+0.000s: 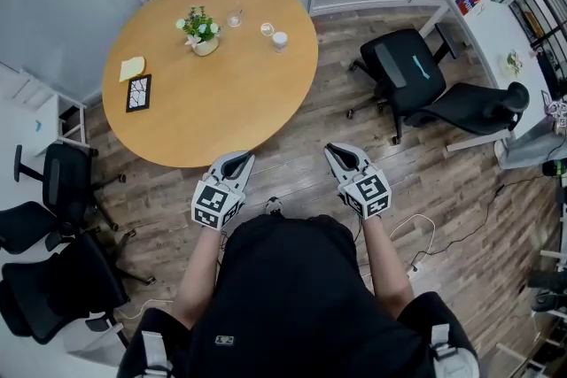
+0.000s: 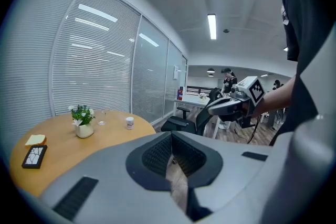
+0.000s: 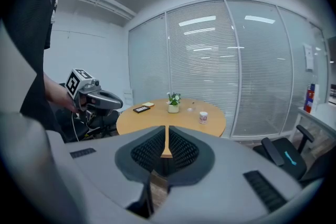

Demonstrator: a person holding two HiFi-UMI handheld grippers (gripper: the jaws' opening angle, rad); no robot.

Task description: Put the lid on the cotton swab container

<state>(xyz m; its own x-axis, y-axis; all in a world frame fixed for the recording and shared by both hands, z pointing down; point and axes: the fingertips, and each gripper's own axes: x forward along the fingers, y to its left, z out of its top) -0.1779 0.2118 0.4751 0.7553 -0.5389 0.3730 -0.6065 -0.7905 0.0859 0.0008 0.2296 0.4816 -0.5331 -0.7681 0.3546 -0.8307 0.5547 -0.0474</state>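
A small white cotton swab container stands on the far right part of the round wooden table; it also shows in the left gripper view and the right gripper view. A small clear round piece lies just left of it. Both grippers hover off the table's near edge, above the floor and well short of the container. My left gripper is shut and empty, its pads meeting at the tip. My right gripper is shut and empty too.
On the table stand a potted plant and a clear glass, with yellow notes and a black flat object at the left. Black office chairs stand to the right, and more chairs to the left. Cables lie on the floor.
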